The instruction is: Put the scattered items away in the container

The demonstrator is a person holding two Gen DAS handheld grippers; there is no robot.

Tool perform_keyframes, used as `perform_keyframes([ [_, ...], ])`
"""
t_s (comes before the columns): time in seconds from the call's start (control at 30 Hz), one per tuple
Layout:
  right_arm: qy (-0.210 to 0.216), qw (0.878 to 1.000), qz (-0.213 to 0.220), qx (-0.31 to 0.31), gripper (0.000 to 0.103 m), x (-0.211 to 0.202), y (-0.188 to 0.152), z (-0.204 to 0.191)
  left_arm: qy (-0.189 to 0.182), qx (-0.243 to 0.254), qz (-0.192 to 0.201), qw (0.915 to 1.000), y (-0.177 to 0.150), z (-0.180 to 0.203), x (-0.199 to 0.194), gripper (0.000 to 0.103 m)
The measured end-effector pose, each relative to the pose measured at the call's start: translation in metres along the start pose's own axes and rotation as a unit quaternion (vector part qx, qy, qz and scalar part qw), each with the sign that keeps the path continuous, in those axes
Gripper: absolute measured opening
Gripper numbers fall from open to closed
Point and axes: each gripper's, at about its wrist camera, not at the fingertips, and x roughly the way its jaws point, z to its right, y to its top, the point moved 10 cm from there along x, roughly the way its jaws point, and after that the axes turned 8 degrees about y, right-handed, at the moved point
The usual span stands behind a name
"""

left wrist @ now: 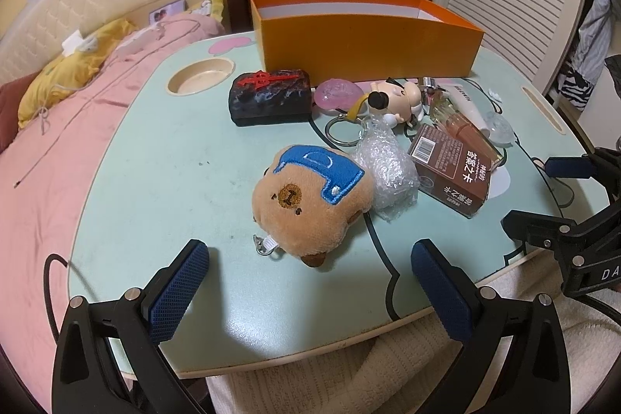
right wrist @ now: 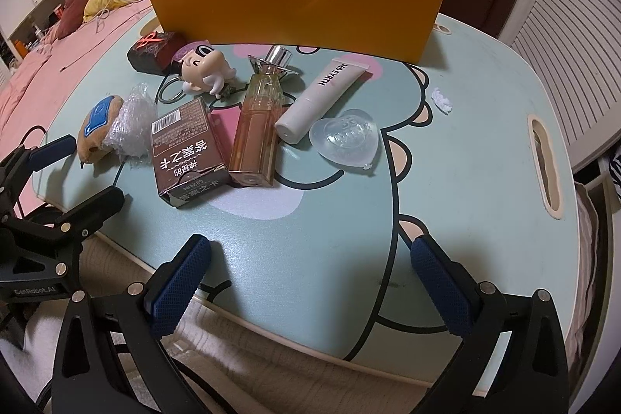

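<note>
Warm, rather dim indoor light fills both views, with a yellowish cast. Ahead of the left gripper [left wrist: 310, 272] a soft pale sheen lies on the table [left wrist: 163, 189] between its fingers; a similar glare patch sits just ahead of the right gripper [right wrist: 310, 268]. Soft dark shadows spread beneath and behind each finger. The bubble wrap [left wrist: 386, 167] and clear heart case [right wrist: 345, 140] catch small highlights. Fisheye bending curves the table rim and the room beyond; the corners fall into black vignette. Focus is fairly sharp centrally, softer and grainy toward the edges.
</note>
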Motion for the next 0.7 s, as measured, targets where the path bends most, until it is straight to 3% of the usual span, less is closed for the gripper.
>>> perform_keyframes([
  [0.27,0.001,1.000,0.001,-0.001,0.103,0.000,0.001,-0.001,0.002,-0.008,0.000,1.0000,0.000,-0.015,0.001,0.102],
  [0.3,0.001,1.000,0.002,-0.001,0.103,0.000,0.001,-0.001,-0.003,-0.018,0.007,0.9998,0.001,-0.019,-0.002,0.091],
  [0.33,0.002,1.000,0.002,-0.001,0.103,0.000,0.001,-0.001,-0.010,-0.030,0.013,0.9994,0.003,-0.023,-0.005,0.072],
  [0.37,0.002,1.000,0.002,-0.001,0.103,0.000,0.001,-0.002,-0.016,-0.040,0.020,0.9989,0.006,-0.028,-0.007,0.067],
  [0.7,0.003,1.000,0.004,-0.001,0.103,0.002,-0.001,-0.004,-0.060,-0.021,0.063,0.9960,0.028,-0.031,-0.007,0.068],
])
